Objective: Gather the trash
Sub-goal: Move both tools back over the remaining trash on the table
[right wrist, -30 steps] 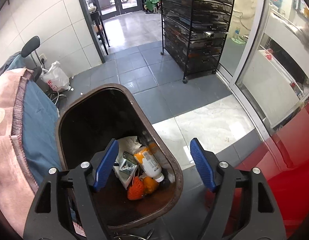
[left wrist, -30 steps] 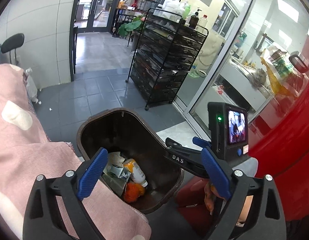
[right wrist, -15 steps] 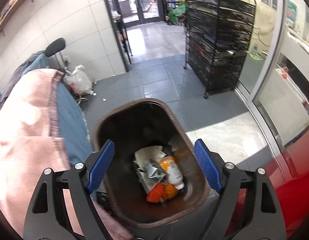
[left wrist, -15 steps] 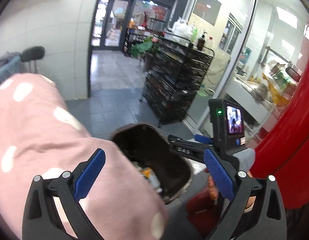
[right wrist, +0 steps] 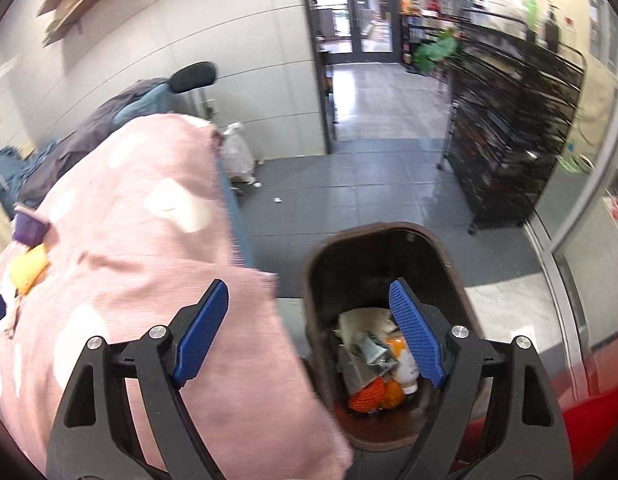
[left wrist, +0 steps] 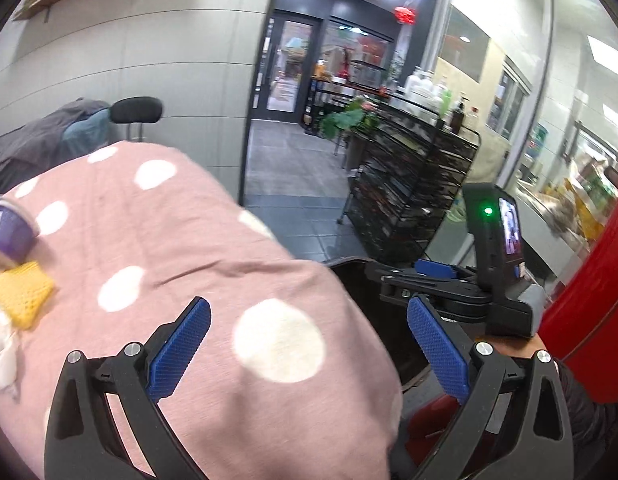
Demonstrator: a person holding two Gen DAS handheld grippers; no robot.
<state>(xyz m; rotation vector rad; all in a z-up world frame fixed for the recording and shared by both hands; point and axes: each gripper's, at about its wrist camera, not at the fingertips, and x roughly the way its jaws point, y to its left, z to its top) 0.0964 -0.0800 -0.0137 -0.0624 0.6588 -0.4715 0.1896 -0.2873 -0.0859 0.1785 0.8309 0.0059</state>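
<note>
My left gripper (left wrist: 309, 344) is open and empty above a pink polka-dot blanket (left wrist: 197, 248). On the blanket at the far left lie a purple cup (left wrist: 9, 232), a yellow foam net (left wrist: 23, 292) and white crumpled tissue (left wrist: 1, 356). My right gripper (right wrist: 309, 332) is open and empty, with its right pad over a brown trash bin (right wrist: 389, 228). The bin holds an orange net (right wrist: 367, 396), a small bottle (right wrist: 409, 368) and paper wrappers. The purple cup (right wrist: 29, 228) and yellow net (right wrist: 29, 266) also show at the left of the right wrist view. The right gripper (left wrist: 425, 280) appears over the bin (left wrist: 373, 320).
A black wire rack (right wrist: 509, 120) stands on the grey tiled floor to the right. A white plastic bag (right wrist: 237, 152) sits by the wall, under a chair headrest (right wrist: 193, 76). A glossy red surface (right wrist: 589, 420) borders the bin on the right. Glass doors lie beyond.
Both views have risen and swung left. The pink blanket now fills much more of each, the cup and yellow net have come into view, and the bin has slid right and lower.
</note>
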